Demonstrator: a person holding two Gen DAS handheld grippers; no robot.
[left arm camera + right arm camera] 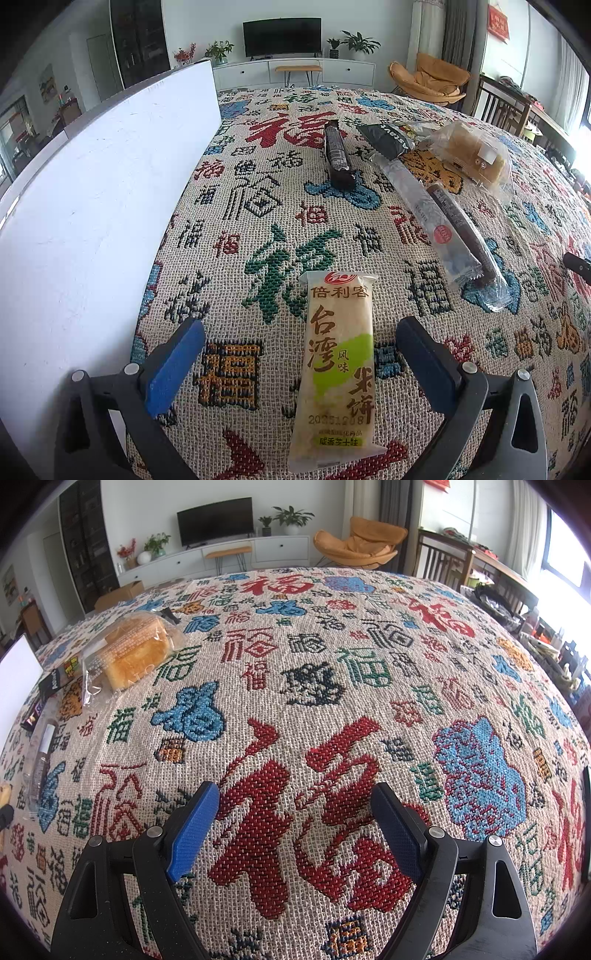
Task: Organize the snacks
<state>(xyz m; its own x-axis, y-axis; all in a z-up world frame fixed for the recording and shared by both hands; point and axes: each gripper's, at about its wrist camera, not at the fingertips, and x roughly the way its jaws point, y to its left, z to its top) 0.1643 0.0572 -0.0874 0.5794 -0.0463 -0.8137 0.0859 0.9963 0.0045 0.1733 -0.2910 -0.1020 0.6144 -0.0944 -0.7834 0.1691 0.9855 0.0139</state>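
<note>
A yellow-green rice cracker pack (pixel 338 369) lies flat on the patterned cloth (pixel 258 206), lengthwise between the wide-apart fingers of my left gripper (pixel 301 328), which is open and not touching it. Farther off lie a black bar (pixel 337 153), a dark packet (pixel 384 138), a clear long pack (pixel 430 218), a dark stick pack (pixel 465 229) and a bagged bread (pixel 471 157). My right gripper (pixel 297 794) stands open over bare cloth with nothing between its fingers. In the right wrist view, the bagged bread (pixel 135 651) sits at the upper left.
A white box (pixel 92 206) stands along the left side of the cloth. The table's far edge lies beyond the snacks, with a TV cabinet (pixel 295 72) and an orange chair (pixel 356 544) behind it. The other gripper's tip (pixel 578 264) shows at the right edge.
</note>
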